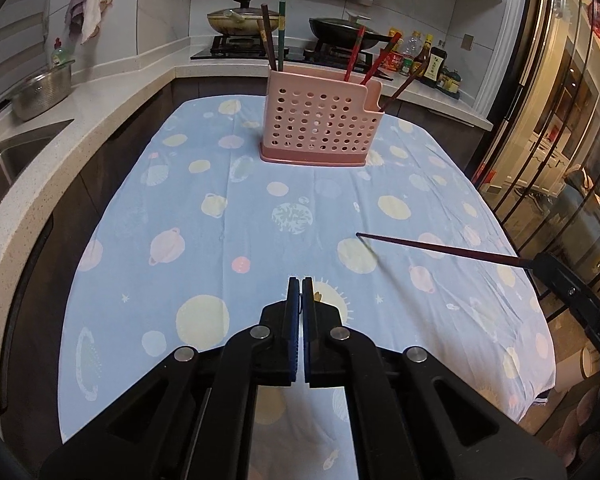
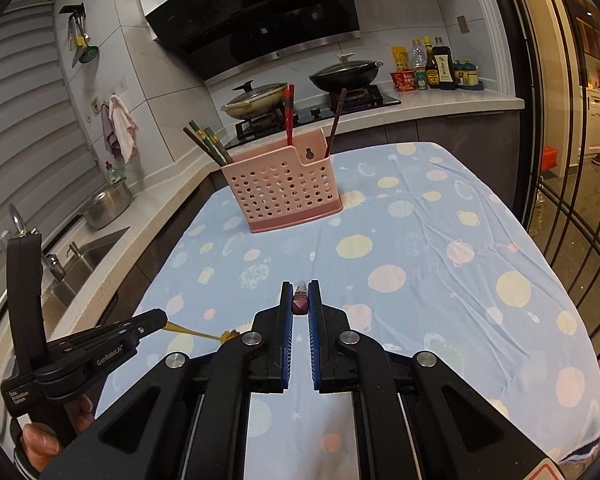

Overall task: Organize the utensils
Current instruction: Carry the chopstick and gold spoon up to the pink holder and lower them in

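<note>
A pink perforated utensil holder (image 1: pixel 320 124) stands at the far middle of the table, also in the right wrist view (image 2: pixel 286 184). Several chopsticks (image 1: pixel 274 38) stand in it. My right gripper (image 2: pixel 301 300) is shut on a dark red chopstick (image 2: pixel 300 303), seen end-on; from the left wrist view the chopstick (image 1: pixel 436 247) juts left from the right gripper (image 1: pixel 540 264) above the cloth. My left gripper (image 1: pixel 301 286) is shut on a yellow chopstick (image 2: pixel 196 333), which shows in the right wrist view sticking out of the left gripper (image 2: pixel 162 318).
The table carries a blue planet-print cloth (image 1: pixel 260 216). A counter with a sink (image 1: pixel 8 168) and a steel bowl (image 1: pixel 44 90) runs along the left. A stove with pans (image 1: pixel 236 20) and sauce bottles (image 1: pixel 424 56) lies behind. Glass doors (image 1: pixel 560 120) stand right.
</note>
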Tool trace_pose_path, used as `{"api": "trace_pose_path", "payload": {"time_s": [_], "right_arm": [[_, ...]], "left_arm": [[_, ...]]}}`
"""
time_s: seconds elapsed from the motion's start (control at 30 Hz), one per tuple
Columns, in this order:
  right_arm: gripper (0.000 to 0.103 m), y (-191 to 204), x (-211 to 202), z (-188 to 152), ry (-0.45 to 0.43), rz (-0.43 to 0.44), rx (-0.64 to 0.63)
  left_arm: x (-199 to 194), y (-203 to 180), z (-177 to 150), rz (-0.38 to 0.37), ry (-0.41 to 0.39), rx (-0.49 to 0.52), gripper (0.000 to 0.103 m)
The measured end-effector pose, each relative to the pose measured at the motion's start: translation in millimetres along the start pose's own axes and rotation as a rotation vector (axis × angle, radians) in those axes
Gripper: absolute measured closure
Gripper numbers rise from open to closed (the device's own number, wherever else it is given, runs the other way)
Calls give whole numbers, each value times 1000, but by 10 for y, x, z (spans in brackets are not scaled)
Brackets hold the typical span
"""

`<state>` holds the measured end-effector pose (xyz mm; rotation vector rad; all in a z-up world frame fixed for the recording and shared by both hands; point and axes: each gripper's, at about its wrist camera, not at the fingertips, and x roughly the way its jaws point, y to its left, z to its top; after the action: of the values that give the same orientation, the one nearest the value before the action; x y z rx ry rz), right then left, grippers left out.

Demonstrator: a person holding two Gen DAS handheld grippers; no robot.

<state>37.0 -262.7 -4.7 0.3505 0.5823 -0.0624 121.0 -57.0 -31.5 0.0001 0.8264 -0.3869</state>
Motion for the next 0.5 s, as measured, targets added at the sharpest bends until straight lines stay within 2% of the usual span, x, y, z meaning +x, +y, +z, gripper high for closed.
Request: {"api": "trace_pose_path", "payload": {"time_s": [0.27,0.5], "right_arm": [[96,41,-49,397,-45,32,-5],[96,12,-25,843,-85,77,8]], "left_arm": [[-122,-101,347,-6,-48,39,102],[-224,-210,788,-18,-127,82,102]]}}
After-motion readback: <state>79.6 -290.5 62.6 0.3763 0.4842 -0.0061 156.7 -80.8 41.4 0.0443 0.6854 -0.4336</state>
